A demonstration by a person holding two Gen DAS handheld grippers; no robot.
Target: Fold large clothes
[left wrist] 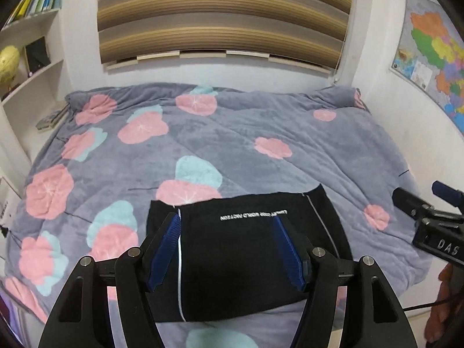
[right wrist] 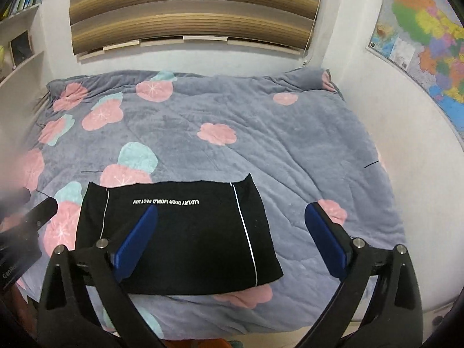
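Note:
A black garment [left wrist: 240, 249] [right wrist: 179, 237] with thin white stripes and white lettering lies folded into a flat rectangle near the front edge of the bed. My left gripper [left wrist: 227, 223] hangs open above it, blue pads apart, nothing between them. In the right wrist view my right gripper [right wrist: 230, 214] is open wide above the garment's right side, also holding nothing. The right gripper's body [left wrist: 429, 223] shows at the right edge of the left wrist view. The left gripper's body [right wrist: 26, 226] appears blurred at the left edge of the right wrist view.
The bed is covered by a grey blanket [left wrist: 261, 133] [right wrist: 290, 133] with pink and teal flowers. Behind it are a white wall and a striped blind [left wrist: 223, 14]. White shelves [left wrist: 32, 69] stand left; a coloured map [left wrist: 435, 55] hangs right.

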